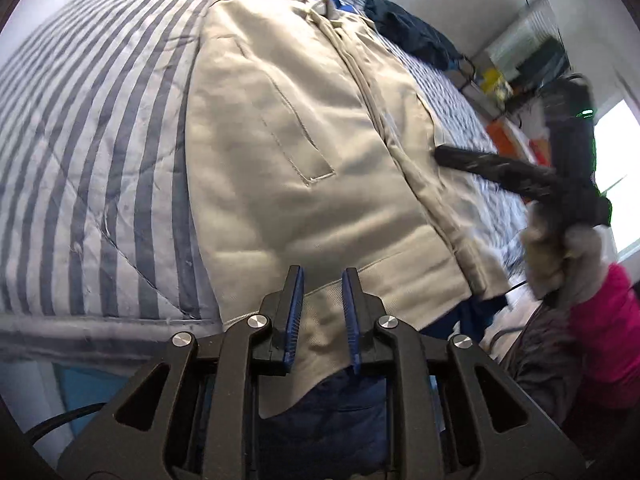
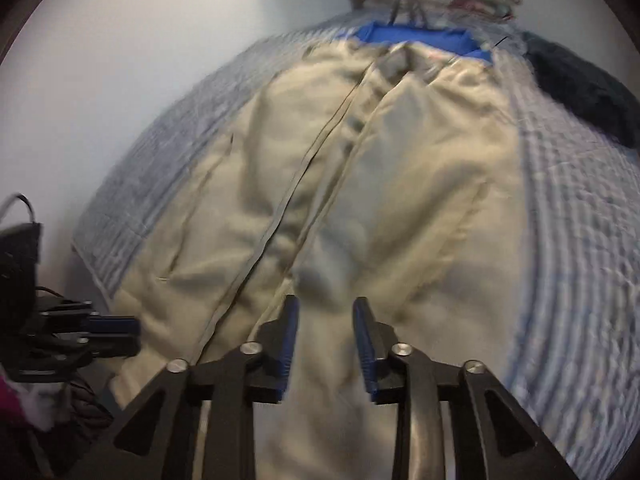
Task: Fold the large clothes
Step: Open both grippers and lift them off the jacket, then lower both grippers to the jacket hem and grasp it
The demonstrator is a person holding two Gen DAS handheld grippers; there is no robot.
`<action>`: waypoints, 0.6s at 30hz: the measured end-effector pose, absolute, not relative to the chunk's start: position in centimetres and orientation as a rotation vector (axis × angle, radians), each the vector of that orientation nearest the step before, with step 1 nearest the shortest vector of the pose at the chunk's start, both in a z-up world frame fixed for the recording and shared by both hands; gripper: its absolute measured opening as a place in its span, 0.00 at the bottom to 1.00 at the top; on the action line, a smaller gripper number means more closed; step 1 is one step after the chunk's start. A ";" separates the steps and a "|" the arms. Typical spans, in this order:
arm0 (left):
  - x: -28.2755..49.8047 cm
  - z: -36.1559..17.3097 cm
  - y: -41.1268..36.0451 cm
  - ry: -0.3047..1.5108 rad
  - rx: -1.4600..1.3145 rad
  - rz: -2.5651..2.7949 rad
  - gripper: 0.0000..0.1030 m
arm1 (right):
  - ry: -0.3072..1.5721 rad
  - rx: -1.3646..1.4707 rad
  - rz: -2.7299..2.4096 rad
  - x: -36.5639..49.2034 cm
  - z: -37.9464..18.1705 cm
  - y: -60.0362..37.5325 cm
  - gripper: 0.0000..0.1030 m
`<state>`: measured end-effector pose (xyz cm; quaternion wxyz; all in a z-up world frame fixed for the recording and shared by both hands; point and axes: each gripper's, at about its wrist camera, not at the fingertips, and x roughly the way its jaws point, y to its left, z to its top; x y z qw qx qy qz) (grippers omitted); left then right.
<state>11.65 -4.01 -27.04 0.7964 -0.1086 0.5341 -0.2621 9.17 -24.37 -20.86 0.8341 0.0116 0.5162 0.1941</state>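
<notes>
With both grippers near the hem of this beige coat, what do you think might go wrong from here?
1. The left gripper is open astride the beige coat at its hem, which hangs over the edge of the striped quilt; a shallow bite could slip off.
2. The right gripper is also open, and its view is motion-blurred, so it may close on the wrong layer near the front placket.

A striped blanket (image 1: 92,128) covers the bed. A dark blue cloth (image 1: 408,28) lies on the blanket. A blue cloth (image 2: 420,38) lies at the blanket's far end.
</notes>
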 end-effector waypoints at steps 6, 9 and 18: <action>11.4 -24.8 -1.6 1.126 -0.278 -0.544 0.42 | 1.073 0.121 0.391 5.0 -18.5 -28.1 0.49; 11.6 -24.1 1.5 1.089 -0.411 -0.503 0.78 | 1.059 0.196 0.343 3.1 -18.6 -30.8 0.74; 14.3 -29.9 4.8 1.260 -0.774 -0.519 0.78 | 1.164 0.594 0.389 1.0 -23.4 -37.3 0.68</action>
